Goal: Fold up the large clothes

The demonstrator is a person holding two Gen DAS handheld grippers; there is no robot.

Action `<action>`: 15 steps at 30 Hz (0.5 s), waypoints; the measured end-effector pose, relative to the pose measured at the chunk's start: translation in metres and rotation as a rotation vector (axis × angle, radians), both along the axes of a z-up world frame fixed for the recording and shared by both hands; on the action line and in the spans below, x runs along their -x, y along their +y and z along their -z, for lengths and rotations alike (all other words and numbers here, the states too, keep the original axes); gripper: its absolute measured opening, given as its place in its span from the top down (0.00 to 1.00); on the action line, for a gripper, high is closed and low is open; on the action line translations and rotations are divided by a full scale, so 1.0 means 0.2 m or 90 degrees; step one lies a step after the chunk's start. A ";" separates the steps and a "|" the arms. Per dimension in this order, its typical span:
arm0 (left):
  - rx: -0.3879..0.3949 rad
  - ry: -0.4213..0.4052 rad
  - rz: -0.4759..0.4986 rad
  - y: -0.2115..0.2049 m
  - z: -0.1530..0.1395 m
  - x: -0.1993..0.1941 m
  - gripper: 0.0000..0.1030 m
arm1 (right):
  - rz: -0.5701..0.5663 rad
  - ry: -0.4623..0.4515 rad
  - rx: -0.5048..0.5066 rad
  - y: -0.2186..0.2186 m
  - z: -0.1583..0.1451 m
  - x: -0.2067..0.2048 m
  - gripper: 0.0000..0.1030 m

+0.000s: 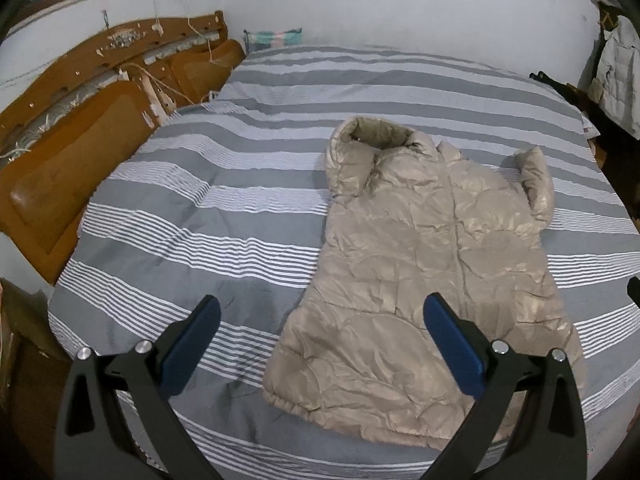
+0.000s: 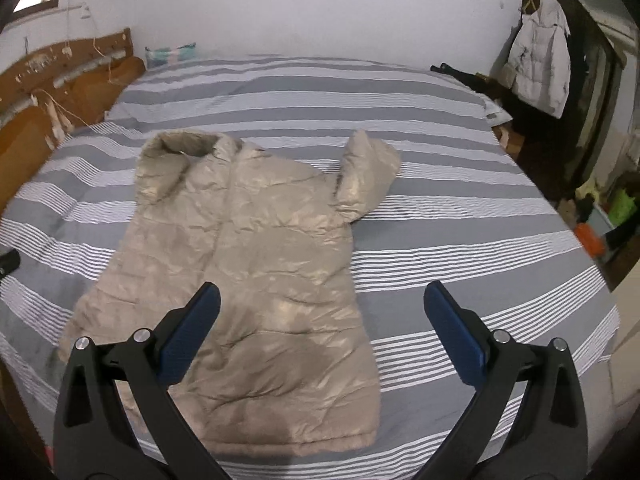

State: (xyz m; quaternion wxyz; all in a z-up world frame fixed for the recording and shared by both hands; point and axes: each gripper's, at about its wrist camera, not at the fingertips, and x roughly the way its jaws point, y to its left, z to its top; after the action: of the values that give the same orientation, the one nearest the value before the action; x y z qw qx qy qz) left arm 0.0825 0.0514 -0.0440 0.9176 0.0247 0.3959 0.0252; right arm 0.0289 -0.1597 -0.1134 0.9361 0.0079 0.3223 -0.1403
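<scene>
Lying flat on the striped bed (image 1: 240,200), the beige puffer jacket (image 1: 420,260) sits below the left gripper (image 1: 322,312) and right gripper (image 2: 322,300), both spread wide and empty

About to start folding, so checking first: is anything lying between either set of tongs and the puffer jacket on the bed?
Nothing visible is. The beige puffer jacket lies flat on the striped bedspread, with only bare bedding around it. Both the left tongs and the right tongs hang open just above its hem end, holding nothing.

Striped bed (image 1: 240,184), wooden headboard (image 1: 72,176), seemingly white walls (image 2: 320,4)
</scene>
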 end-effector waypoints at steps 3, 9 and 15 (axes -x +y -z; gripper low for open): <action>-0.001 0.007 0.000 0.01 0.03 -0.06 0.02 | 0.005 0.008 0.003 -0.03 0.03 -0.06 0.03; -0.030 0.004 0.010 0.01 0.09 -0.20 0.02 | 0.006 0.028 -0.002 -0.11 0.09 -0.20 0.03; -0.038 0.004 0.021 0.03 0.19 -0.40 0.02 | -0.007 0.031 -0.041 -0.25 0.19 -0.41 0.03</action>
State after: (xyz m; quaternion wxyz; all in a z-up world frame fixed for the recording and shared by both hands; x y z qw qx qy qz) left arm 0.1622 0.0568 -0.0810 0.9155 0.0584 0.3975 0.0219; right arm 0.1109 -0.2089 -0.1524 0.9280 0.0333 0.3494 -0.1250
